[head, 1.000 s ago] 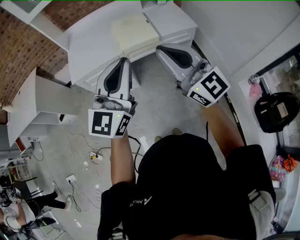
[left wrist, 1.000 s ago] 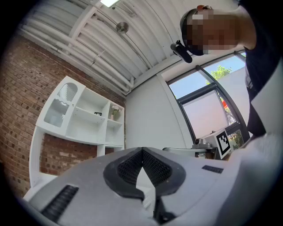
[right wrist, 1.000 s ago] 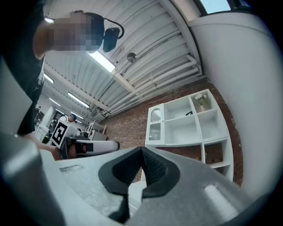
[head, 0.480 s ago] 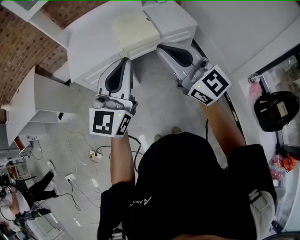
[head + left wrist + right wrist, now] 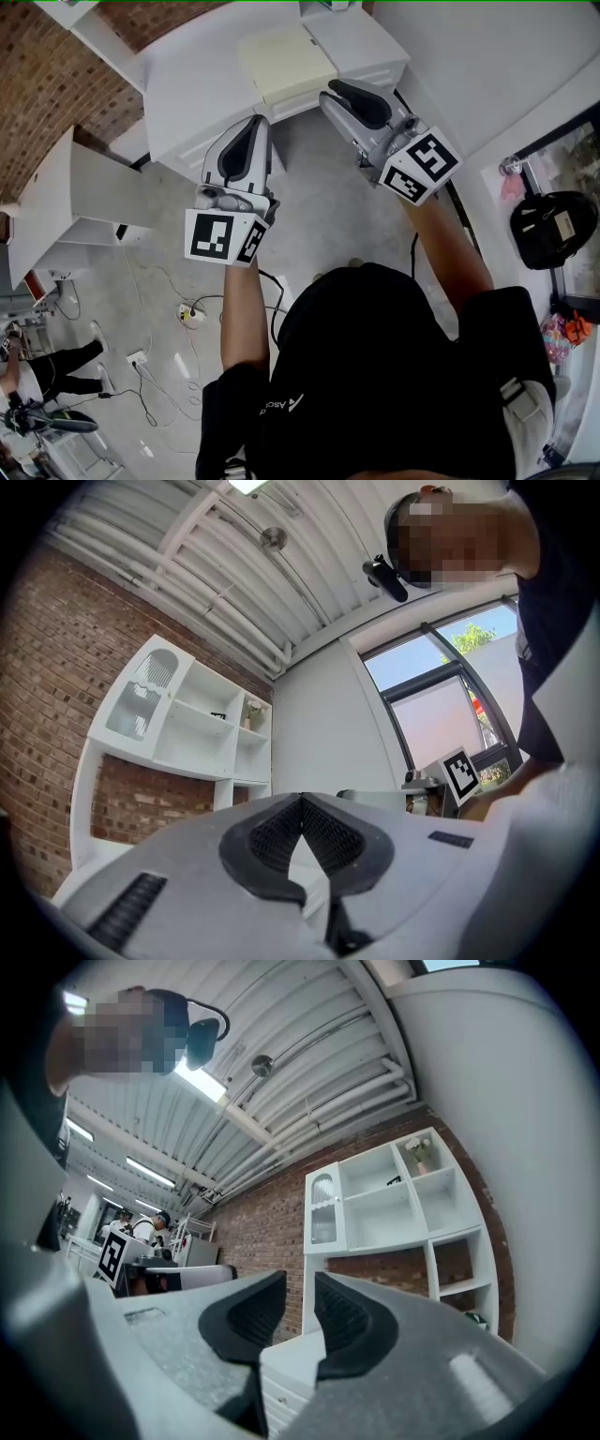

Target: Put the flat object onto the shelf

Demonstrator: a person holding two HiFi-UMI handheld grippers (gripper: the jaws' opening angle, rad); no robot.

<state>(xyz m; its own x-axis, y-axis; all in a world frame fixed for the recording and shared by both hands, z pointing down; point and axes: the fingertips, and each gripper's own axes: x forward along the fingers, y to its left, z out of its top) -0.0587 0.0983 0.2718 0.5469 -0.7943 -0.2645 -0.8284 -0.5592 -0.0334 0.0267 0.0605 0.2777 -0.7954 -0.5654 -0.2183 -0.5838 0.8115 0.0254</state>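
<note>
A pale cream flat pad (image 5: 286,61) lies on top of the white cabinet (image 5: 187,94) in the head view. My left gripper (image 5: 260,122) hangs in front of the cabinet edge, to the pad's lower left, and its dark pads meet at the tip, shut on nothing (image 5: 300,802). To the pad's right is my right gripper (image 5: 330,89). Its jaws have just been opening, and a narrow gap shows between them with nothing in it (image 5: 300,1288). The white wall shelf (image 5: 187,724) on the brick wall appears in both gripper views (image 5: 394,1194).
A low white side unit (image 5: 84,202) stands at the left. Cables and a power strip (image 5: 192,314) lie on the grey floor. A black bag (image 5: 553,225) sits by the window at right. A person (image 5: 56,370) moves at the far lower left.
Both grippers and the view have shifted a little toward the cabinet. The cream pad still lies in the same spot on the cabinet. The person at lower left has walked on.
</note>
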